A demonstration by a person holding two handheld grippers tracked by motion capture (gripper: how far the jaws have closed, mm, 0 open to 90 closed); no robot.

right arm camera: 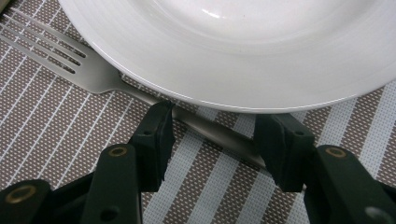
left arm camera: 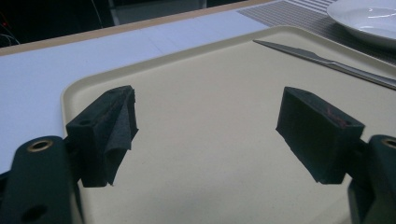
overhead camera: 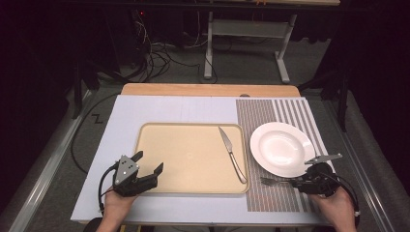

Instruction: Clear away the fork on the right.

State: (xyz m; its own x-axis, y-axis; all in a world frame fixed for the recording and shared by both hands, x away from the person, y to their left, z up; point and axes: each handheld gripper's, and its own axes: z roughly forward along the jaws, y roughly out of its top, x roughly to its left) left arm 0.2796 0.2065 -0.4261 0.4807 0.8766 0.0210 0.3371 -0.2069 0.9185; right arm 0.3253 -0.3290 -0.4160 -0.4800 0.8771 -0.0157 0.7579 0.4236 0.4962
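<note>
Right gripper [right arm camera: 212, 140] jaws spread astride the fork [right arm camera: 93, 74] handle — plate [right arm camera: 233, 46] rim overlapping it.

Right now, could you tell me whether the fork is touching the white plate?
Cannot tell. In the right gripper view, the fork runs under the overhanging rim of the white plate, hiding any contact; the high view is too small to settle it.
</note>
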